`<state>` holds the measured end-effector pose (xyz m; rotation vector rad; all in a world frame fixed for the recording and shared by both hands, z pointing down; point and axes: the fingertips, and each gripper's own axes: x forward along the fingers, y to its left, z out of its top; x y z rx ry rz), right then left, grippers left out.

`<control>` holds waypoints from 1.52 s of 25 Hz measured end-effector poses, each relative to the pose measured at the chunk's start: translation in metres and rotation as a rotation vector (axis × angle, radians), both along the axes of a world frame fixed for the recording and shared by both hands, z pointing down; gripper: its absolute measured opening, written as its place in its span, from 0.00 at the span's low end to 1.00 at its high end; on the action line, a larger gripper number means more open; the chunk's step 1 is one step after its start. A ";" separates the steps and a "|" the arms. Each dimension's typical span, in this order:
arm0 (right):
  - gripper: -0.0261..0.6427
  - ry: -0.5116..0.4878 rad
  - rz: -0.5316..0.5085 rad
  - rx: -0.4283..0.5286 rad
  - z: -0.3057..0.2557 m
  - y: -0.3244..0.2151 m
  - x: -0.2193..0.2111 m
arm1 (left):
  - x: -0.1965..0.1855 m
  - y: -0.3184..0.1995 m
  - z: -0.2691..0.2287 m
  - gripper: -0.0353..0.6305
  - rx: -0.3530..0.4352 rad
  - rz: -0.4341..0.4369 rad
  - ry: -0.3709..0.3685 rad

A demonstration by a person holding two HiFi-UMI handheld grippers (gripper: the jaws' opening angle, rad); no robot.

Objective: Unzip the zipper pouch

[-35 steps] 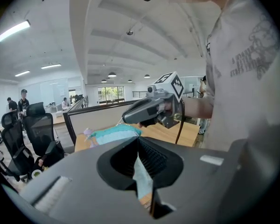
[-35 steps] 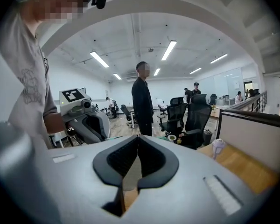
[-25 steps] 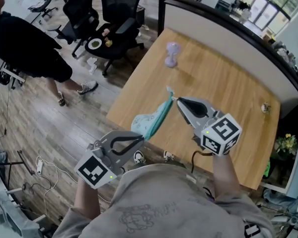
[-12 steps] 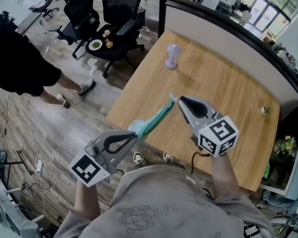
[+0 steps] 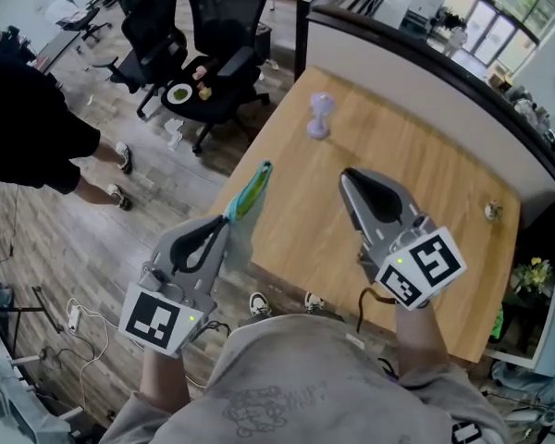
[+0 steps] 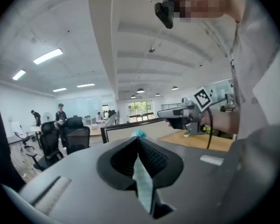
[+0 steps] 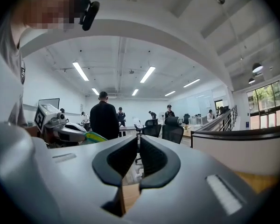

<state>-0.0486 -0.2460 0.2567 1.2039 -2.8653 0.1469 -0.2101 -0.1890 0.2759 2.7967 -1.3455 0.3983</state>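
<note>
Pinches the pouch [image 5: 249, 191] by its lower end in the left hand-held gripper [image 5: 228, 218], jaws pressed onto the teal fabric. Shows it standing up past the jaw tips, tilted right, at the near-left edge of the surface [image 5: 416, 165], off the wood. From the left gripper view, shows the pouch [image 6: 142, 181] running down the slot between the ribbed pads [image 6: 154, 155], a teal tuft poking above the tips of the left hand-held gripper [image 6: 139, 141].

Holds the right hand-held gripper [image 5: 350, 176] well apart from the pouch, above the surface, jaws pressed together but for a thin slit. Shows nothing between them in the right gripper view [image 7: 138, 141].

Carries a lilac thing [image 5: 319, 116] at the far side of the surface and a small object [image 5: 488, 211] near the right edge.

Beyond the surface, shows black chairs [image 5: 217, 26], a plate [image 5: 178, 92] on one seat, and a person [image 5: 28, 128] in black at the left, on the floor [image 5: 120, 239].
</note>
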 end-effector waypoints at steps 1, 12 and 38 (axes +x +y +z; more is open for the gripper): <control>0.07 0.000 0.001 0.020 -0.008 0.003 0.000 | -0.005 -0.005 -0.011 0.06 0.045 -0.033 -0.002; 0.06 -0.019 0.076 0.202 -0.074 0.030 0.004 | -0.051 -0.019 -0.079 0.06 0.268 -0.283 -0.017; 0.06 0.105 0.038 0.003 0.019 0.041 -0.012 | -0.061 0.003 -0.010 0.06 0.124 -0.367 -0.089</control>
